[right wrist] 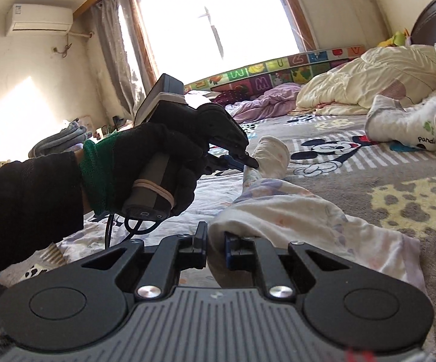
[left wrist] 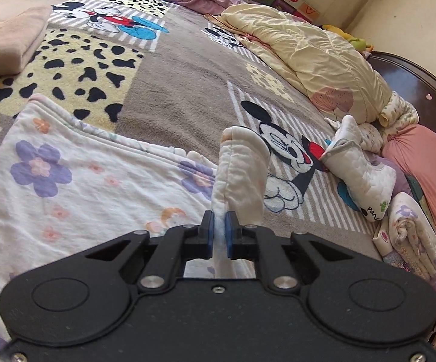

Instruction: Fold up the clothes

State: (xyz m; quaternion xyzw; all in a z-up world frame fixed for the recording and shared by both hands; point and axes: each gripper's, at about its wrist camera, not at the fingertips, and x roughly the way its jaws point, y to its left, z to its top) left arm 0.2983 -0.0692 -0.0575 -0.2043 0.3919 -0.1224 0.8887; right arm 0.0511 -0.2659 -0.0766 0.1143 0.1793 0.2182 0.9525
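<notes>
Sunlit bed, floral garment spread near. Left gripper jaws clench its cuff; right gripper jaws grasp a bunched fold (thick, loosely seated). Pulling unevenly could slip that fold free or skew the crease.

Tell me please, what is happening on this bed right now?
A person with a gripper in each hand is folding a white floral garment on the Mickey blanket. The left gripper is shut on a cuff end, which stands up above the blanket. The right gripper is shut on another bunched part of the same garment. The rest lies spread on the bed. Folded clothes sit at the bed's edge.
</notes>
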